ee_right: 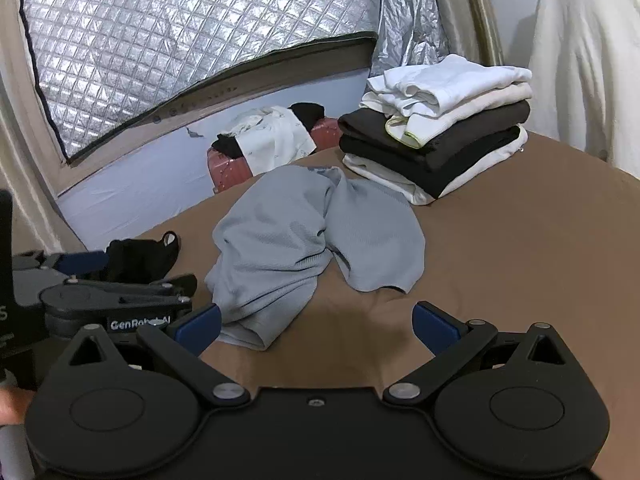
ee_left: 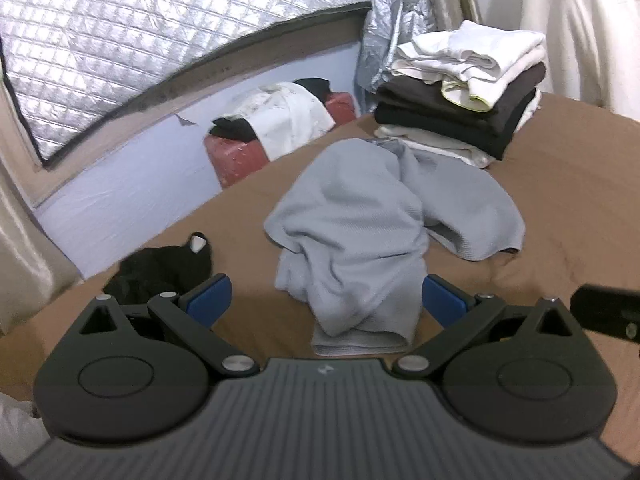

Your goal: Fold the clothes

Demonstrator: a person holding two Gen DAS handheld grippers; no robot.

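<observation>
A crumpled light grey garment (ee_left: 368, 232) lies on the brown bed sheet (ee_left: 560, 208); it also shows in the right wrist view (ee_right: 304, 236). My left gripper (ee_left: 326, 302) is open and empty, its blue pads (ee_left: 210, 300) on either side of the garment's near end, just above it. My right gripper (ee_right: 316, 326) is open and empty, hovering over bare sheet just right of the garment's near end. The left gripper also shows at the left of the right wrist view (ee_right: 80, 276).
A stack of folded white and dark clothes (ee_left: 460, 96) sits at the far right of the bed, also in the right wrist view (ee_right: 436, 128). A small black garment (ee_left: 160, 268) lies at the bed's left edge. A red suitcase (ee_left: 240, 156) with clothes on it stands beyond the bed.
</observation>
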